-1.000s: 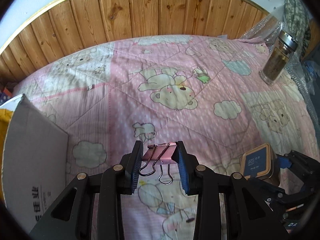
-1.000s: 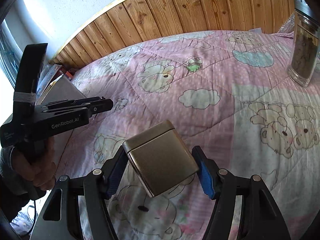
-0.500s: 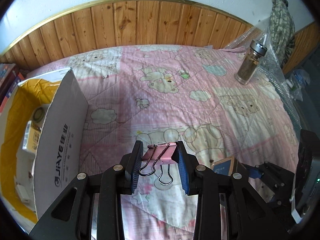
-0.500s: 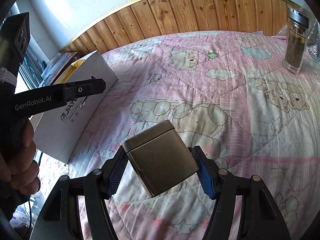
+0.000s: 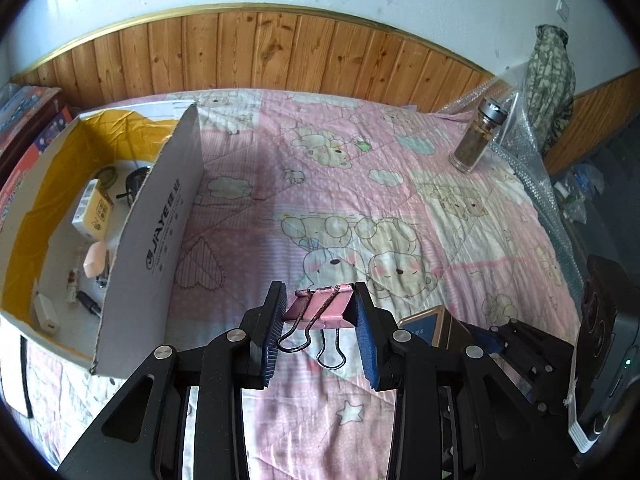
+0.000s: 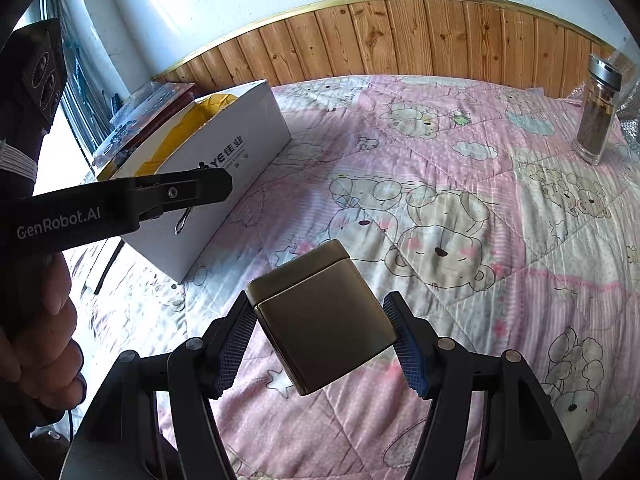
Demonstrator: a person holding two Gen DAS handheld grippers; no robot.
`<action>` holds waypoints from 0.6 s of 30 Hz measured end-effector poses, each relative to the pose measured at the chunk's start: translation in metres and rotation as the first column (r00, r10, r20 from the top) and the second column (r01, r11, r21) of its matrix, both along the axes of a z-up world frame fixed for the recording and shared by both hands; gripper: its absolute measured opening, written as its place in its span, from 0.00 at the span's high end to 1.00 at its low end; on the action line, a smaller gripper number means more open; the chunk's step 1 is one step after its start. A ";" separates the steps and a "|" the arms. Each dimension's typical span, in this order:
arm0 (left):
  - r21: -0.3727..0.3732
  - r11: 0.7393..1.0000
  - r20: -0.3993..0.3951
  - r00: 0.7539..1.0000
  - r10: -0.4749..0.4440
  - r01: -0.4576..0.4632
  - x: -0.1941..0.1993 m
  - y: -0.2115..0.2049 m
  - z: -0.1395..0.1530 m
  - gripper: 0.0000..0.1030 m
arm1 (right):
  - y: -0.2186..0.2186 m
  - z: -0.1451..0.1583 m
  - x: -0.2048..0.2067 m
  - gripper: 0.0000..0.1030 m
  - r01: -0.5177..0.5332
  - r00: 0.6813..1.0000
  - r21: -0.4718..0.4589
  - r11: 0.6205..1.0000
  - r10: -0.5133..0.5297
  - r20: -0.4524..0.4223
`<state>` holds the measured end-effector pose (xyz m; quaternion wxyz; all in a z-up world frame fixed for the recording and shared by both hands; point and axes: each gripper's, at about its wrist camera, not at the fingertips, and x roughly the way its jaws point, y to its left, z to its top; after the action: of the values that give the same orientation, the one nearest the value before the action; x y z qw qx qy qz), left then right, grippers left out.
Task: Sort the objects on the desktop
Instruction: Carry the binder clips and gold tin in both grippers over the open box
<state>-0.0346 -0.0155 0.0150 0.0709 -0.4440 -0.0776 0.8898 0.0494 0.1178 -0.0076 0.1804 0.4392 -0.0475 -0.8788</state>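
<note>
Cardboard box (image 5: 160,236), ahead and to the left of both grippers, already holds several small items, so sorting is judged partly done. Left gripper (image 5: 320,320) is clamped on a pink clip (image 5: 320,307), carried above the quilt (image 5: 360,200) and not yet over the box; right gripper (image 6: 324,340) grips a brass-coloured tin (image 6: 320,312), likewise short of it. Both deposits remain, and a jar (image 5: 476,140) stands far ahead to the right, possibly also unsorted.

Pink binder clip (image 5: 320,307) spans the left jaws, handles hanging; brass-coloured tin (image 6: 324,320) sits tilted between the right jaws.
</note>
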 end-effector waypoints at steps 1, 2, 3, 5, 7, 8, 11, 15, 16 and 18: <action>0.009 1.000 -0.005 1.000 0.007 -0.007 0.005 -0.004 0.003 0.67 | -0.004 0.004 0.002 0.36 -0.009 1.000 0.001 1.000 0.009 -0.007; 0.015 1.000 -0.012 1.000 0.013 -0.013 0.009 -0.009 0.005 0.67 | -0.009 0.008 0.004 0.36 -0.019 1.000 0.003 1.000 0.019 -0.016; 0.019 1.000 -0.018 1.000 0.019 -0.018 0.014 -0.014 0.008 0.67 | -0.014 0.013 0.006 0.35 -0.029 0.999 0.004 1.000 0.029 -0.025; 0.036 0.999 -0.028 0.999 0.035 -0.034 0.023 -0.024 0.013 0.67 | -0.025 0.021 0.009 0.35 -0.049 0.998 0.006 0.999 0.049 -0.042; 0.050 0.998 -0.036 0.998 0.048 -0.046 0.032 -0.034 0.016 0.67 | -0.037 0.030 0.011 0.36 -0.070 0.996 0.006 0.998 0.070 -0.059; 0.060 0.997 -0.038 0.998 0.055 -0.053 0.035 -0.039 0.018 0.67 | -0.043 0.035 0.011 0.36 -0.080 0.994 0.006 0.997 0.080 -0.068; 0.088 0.993 -0.045 0.996 0.078 -0.074 0.046 -0.055 0.020 0.67 | -0.061 0.046 0.011 0.35 -0.113 0.990 0.005 0.994 0.113 -0.087; 0.130 0.985 -0.056 0.991 0.123 -0.115 0.057 -0.081 0.025 0.67 | -0.084 0.057 0.009 0.35 -0.156 0.982 0.013 0.988 0.157 -0.106; 0.143 0.982 -0.058 0.989 0.135 -0.125 0.059 -0.088 0.026 0.67 | -0.089 0.060 0.007 0.35 -0.166 0.980 0.015 0.986 0.167 -0.109; 0.161 0.976 -0.064 0.985 0.160 -0.148 0.060 -0.103 0.029 0.67 | -0.099 0.066 0.003 0.36 -0.186 0.975 0.020 0.982 0.187 -0.119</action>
<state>0.0257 -0.1185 0.0437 0.0394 -0.3952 -0.1783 0.9002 0.0522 0.0187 0.0585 0.2627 0.3886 0.0090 -0.8831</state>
